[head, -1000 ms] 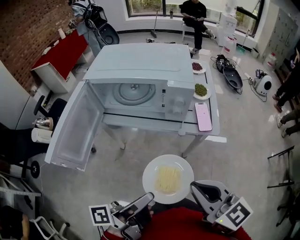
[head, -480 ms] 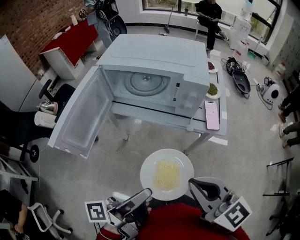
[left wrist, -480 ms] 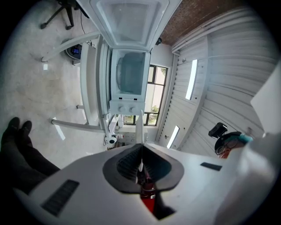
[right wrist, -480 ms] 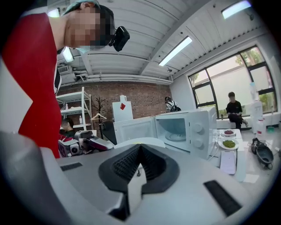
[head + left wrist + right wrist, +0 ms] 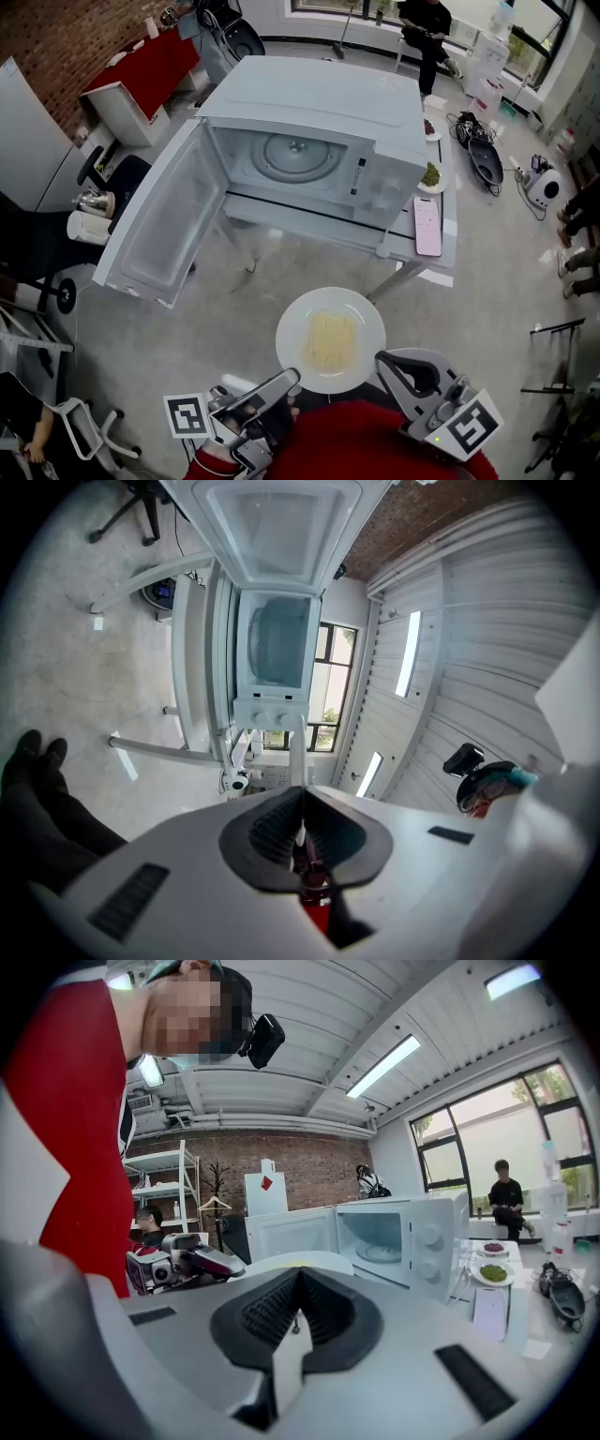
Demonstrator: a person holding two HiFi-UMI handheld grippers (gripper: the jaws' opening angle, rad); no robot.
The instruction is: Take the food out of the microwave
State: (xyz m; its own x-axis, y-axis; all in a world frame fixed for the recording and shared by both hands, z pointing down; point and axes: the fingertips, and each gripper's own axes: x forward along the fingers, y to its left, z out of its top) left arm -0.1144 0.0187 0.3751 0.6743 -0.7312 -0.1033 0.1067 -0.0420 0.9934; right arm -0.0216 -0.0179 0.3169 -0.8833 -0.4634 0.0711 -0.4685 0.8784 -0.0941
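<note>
A white plate of pale noodles [image 5: 330, 339] hangs over the floor in front of the open microwave [image 5: 319, 103]. My left gripper [image 5: 292, 378] is shut on the plate's near-left rim and my right gripper [image 5: 380, 361] on its near-right rim. The microwave door [image 5: 164, 225] swings out to the left, and the glass turntable [image 5: 295, 155] inside is bare. In the left gripper view the jaws [image 5: 300, 794] clamp the plate rim [image 5: 295, 757] edge-on. The right gripper view shows the jaws [image 5: 298, 1283] closed on the plate [image 5: 295, 1262], with the microwave [image 5: 412, 1237] beyond.
The microwave stands on a glass-topped table [image 5: 441, 258] with a pink phone [image 5: 427, 225], a dish of green food [image 5: 430, 175] and a dish of red food [image 5: 428, 127] to its right. Office chairs, a red counter and seated people ring the room.
The plate, held by both grippers, has drawn a little further back from the microwave. Both grips are unchanged.
</note>
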